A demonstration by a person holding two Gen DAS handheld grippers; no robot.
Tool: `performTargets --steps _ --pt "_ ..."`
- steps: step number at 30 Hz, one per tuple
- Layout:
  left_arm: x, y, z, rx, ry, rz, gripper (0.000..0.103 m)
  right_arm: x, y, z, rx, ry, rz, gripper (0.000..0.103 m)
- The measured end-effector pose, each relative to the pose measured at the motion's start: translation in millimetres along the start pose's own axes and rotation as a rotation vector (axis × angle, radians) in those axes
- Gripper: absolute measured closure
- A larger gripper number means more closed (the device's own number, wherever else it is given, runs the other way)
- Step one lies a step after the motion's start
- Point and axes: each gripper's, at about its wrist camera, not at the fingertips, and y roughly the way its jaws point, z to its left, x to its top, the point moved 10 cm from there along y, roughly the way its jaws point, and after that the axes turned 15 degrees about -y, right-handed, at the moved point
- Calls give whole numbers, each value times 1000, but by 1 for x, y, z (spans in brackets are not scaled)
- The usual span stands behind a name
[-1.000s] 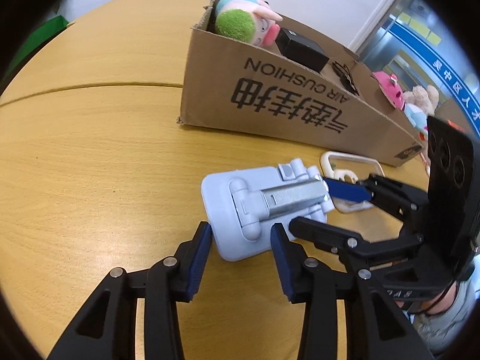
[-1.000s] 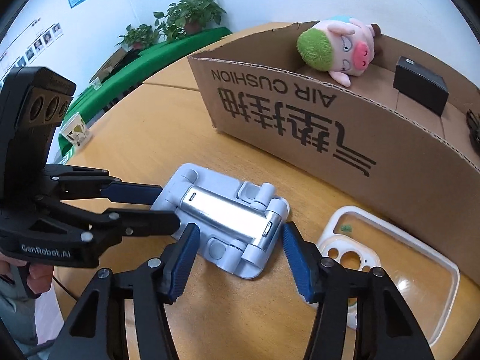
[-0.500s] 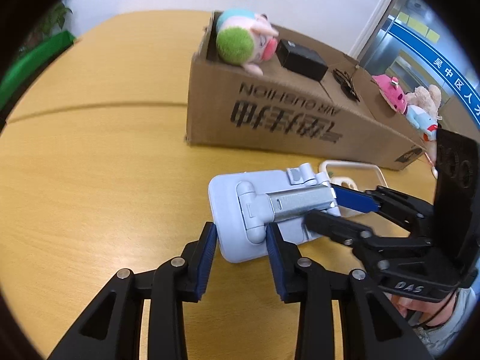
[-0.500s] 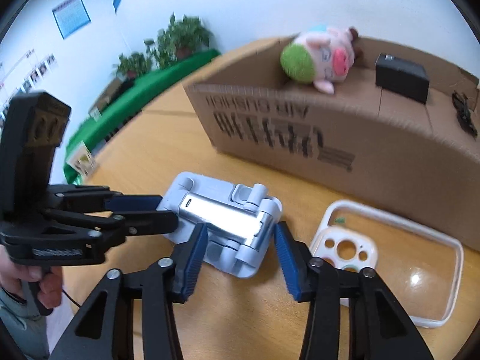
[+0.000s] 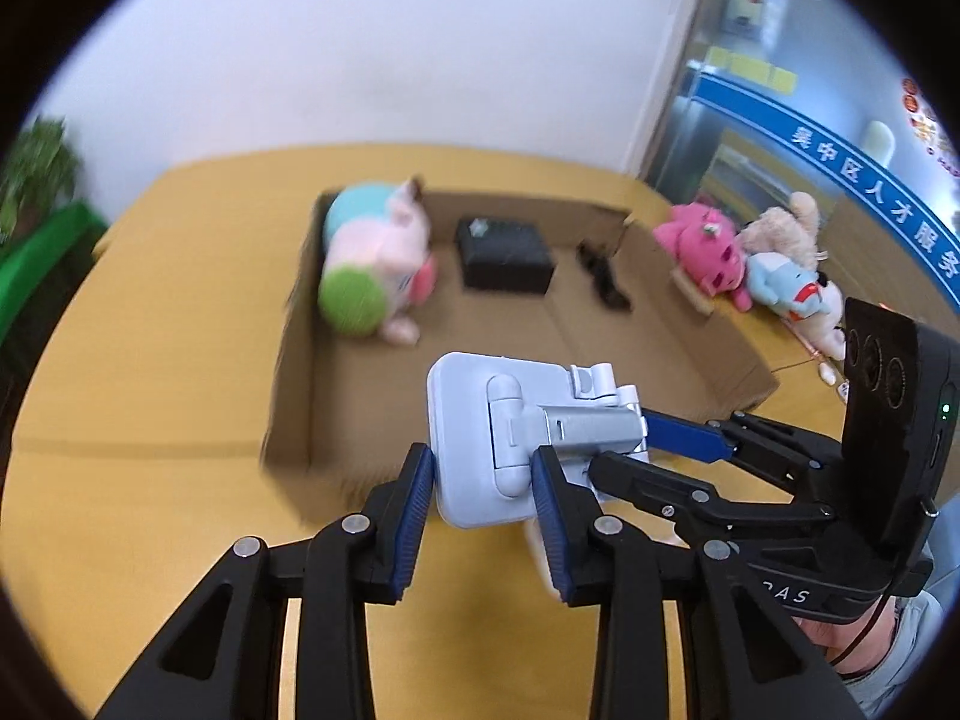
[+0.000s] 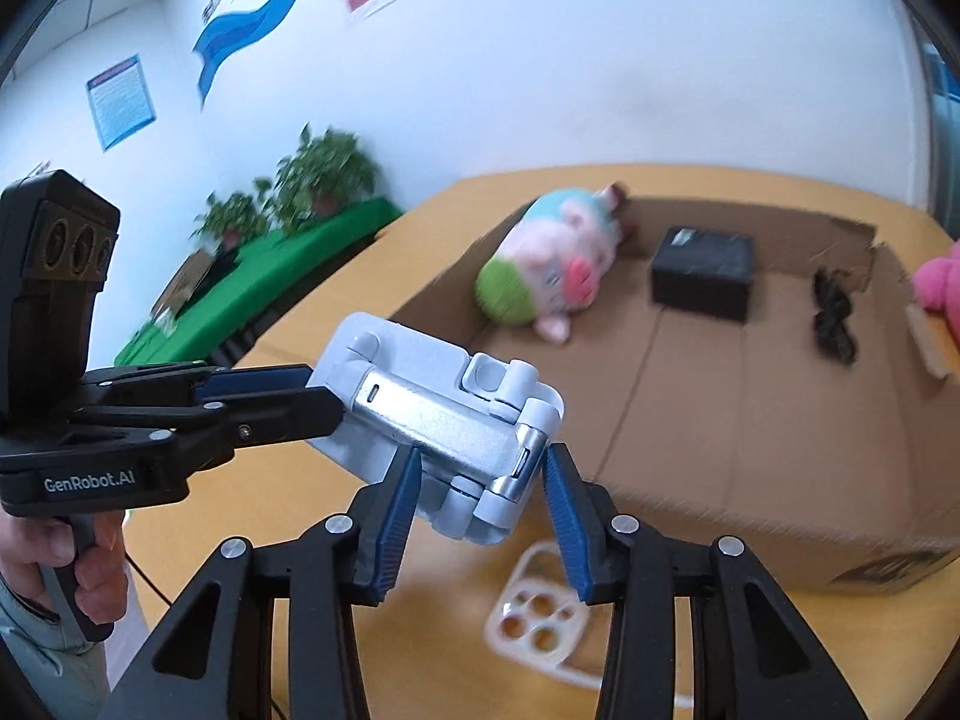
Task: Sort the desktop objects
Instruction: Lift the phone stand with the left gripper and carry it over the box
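on the yellow desk [image 5: 150,360] sits an open box [image 6: 750,420]; left gripper [image 5: 480,516] and right gripper [image 6: 480,504] fingers each pinch the phone stand [image 6: 438,414], sharing its weight above the box's near wall, probably for dropping in.

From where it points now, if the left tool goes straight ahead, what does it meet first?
The left tool is already shut on the phone stand. Beyond that lies the open cardboard box, probably its floor near the black case; depth is unclear.

A pale grey-blue phone stand [image 5: 504,438] with a silver hinge, above a brown cardboard box [image 5: 648,330].
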Motion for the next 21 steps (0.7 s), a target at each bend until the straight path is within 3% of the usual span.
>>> performTargets --steps 6,13,21 --pt "34 14 -19 -27 46 -4 70 31 -4 -38 -34 49 -30 62" --pt "46 55 3 -16 15 77 70 55 29 -60 -44 71 -3 62" --pt "31 99 48 7 -109 178 70 35 97 -63 -1 115 116 62"
